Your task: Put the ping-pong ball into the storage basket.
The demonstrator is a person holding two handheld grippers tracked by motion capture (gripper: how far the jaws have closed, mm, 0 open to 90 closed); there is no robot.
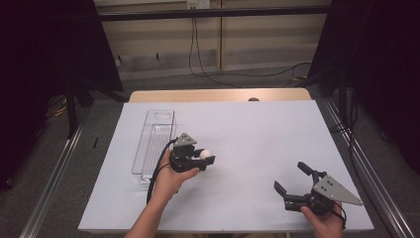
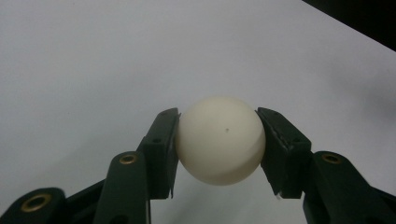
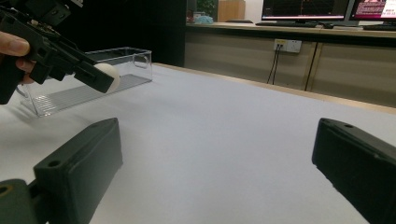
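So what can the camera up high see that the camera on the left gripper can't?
High view alone: the clear plastic bin lying beside the left gripper, the right gripper with its jaws wide apart and nothing between them, both of the person's hands, and the floor and cables behind the table.

Left gripper view alone: a tiny dark speck on the white ball.

Both: the ball squeezed between the left gripper's jaws, over the pale table.

This looks like a lab or office workroom: beyond the white-covered table stand black curtains on either side, a wood-panelled wall with a power socket and hanging cables, and computer monitors above that wall.
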